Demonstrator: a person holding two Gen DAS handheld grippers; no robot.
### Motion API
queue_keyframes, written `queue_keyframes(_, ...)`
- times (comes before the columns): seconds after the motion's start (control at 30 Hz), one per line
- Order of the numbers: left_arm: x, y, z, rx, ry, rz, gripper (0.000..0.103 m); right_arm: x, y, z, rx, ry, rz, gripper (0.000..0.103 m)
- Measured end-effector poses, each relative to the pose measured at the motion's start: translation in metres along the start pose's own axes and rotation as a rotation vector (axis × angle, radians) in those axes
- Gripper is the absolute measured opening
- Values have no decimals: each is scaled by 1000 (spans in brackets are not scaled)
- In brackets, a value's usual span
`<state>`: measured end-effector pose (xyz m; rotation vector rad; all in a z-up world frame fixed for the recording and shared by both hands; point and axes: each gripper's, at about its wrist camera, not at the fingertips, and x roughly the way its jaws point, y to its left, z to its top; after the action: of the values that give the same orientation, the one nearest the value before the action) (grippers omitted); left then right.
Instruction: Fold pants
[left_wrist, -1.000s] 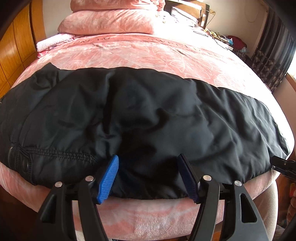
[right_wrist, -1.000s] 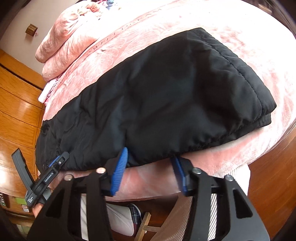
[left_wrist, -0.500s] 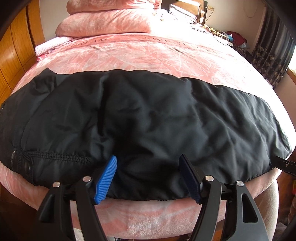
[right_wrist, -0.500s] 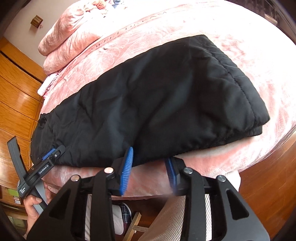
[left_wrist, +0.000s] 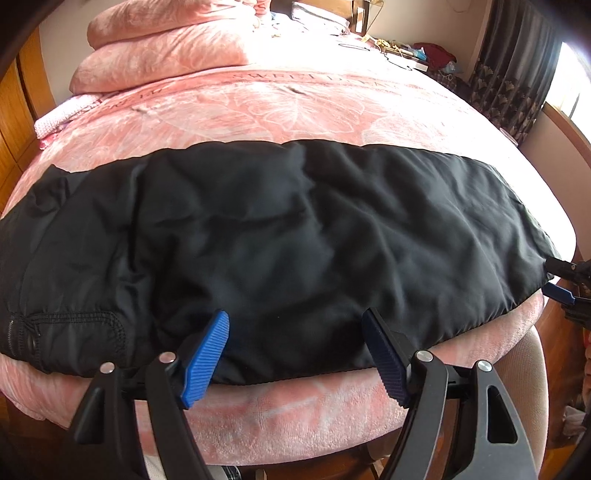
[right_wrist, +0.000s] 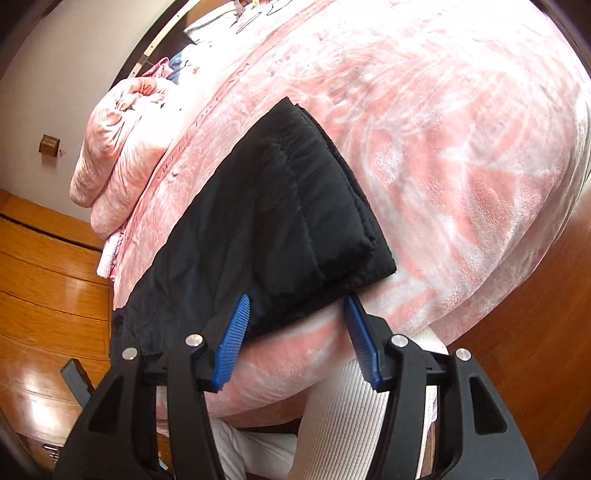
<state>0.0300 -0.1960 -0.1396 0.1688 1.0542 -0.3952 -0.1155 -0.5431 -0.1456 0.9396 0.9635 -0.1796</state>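
Both grippers, left gripper (left_wrist: 295, 354) and right gripper (right_wrist: 295, 332), sit spread open at the near edge of black padded pants (left_wrist: 277, 240) on a pink blanket (left_wrist: 277, 107) reading "SWEET".

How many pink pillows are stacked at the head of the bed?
2. The lower pillow lies on the pink blanket at the bed's far left; the upper pillow rests on top of it. Others may be hidden behind them or beyond the frame.

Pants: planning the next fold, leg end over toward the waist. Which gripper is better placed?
Right gripper: open at the pants' leg-end corner. Left gripper, also open, faces the middle.
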Motion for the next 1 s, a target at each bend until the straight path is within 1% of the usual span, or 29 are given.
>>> queue_keyframes(0.03, 1, 1, 0, 0, -2, 4, 78, 1, -2, 2, 13, 1, 6, 55)
queue_keyframes(0.07, 3, 2, 1, -3, -3, 7, 79, 1, -3, 4, 21, 0, 16, 57)
queue_keyframes(0.13, 6, 3, 1, -9, 2, 8, 83, -1, -5, 9, 20, -5, 33, 57)
queue_keyframes(0.17, 9, 3, 1, -9, 8, 8, 84, -1, -4, 10, 9, -11, 35, 45)
queue_keyframes(0.27, 12, 4, 4, -18, 8, 10, 84, -6, 4, 16, -36, -28, 45, 19)
queue_keyframes(0.33, 10, 4, 6, -36, 6, 4, 84, -13, 16, 18, -81, -58, 60, 14)
queue_keyframes(0.43, 5, 6, 10, -74, -1, -37, 85, -35, 43, 21, -199, -138, 48, 12)
queue_keyframes(0.5, 3, 4, 12, -86, -18, -44, 85, -37, 43, 25, -196, -135, 30, 12)
queue_keyframes(0.53, 5, 1, 12, -70, -18, -34, 86, -30, 36, 27, -185, -111, 0, 12)
queue_keyframes(0.6, 19, -3, 11, -39, 15, -13, 86, -4, 16, 27, -136, -33, -68, 12)
queue_keyframes(0.63, 23, -3, 9, -33, 16, -12, 87, 7, 7, 25, -117, -4, -90, 13)
queue_keyframes(0.7, 23, -3, 10, -28, 18, -10, 87, 9, -2, 20, -91, -9, -63, 15)
queue_keyframes(0.73, 21, -1, 11, -34, 21, -17, 86, 6, -2, 20, -85, -12, -55, 20)
queue_keyframes(0.77, 17, 1, 13, -47, 19, -24, 86, 2, 0, 20, -92, -15, -57, 27)
queue_keyframes(0.8, 13, 3, 14, -62, 12, -30, 86, -1, 2, 21, -99, -24, -64, 31)
queue_keyframes(0.87, 4, 7, 15, -75, -17, -33, 86, -4, 8, 21, -132, -32, -72, 31)
queue_keyframes(0.9, 1, 7, 16, -70, -28, -23, 86, -3, 9, 21, -134, -31, -81, 32)
queue_keyframes(0.97, 4, 7, 15, -52, -22, -6, 86, 2, 5, 23, -98, -24, -88, 38)
queue_keyframes(1.0, 10, 8, 14, -49, -5, 0, 86, 5, 1, 23, -77, -21, -82, 38)
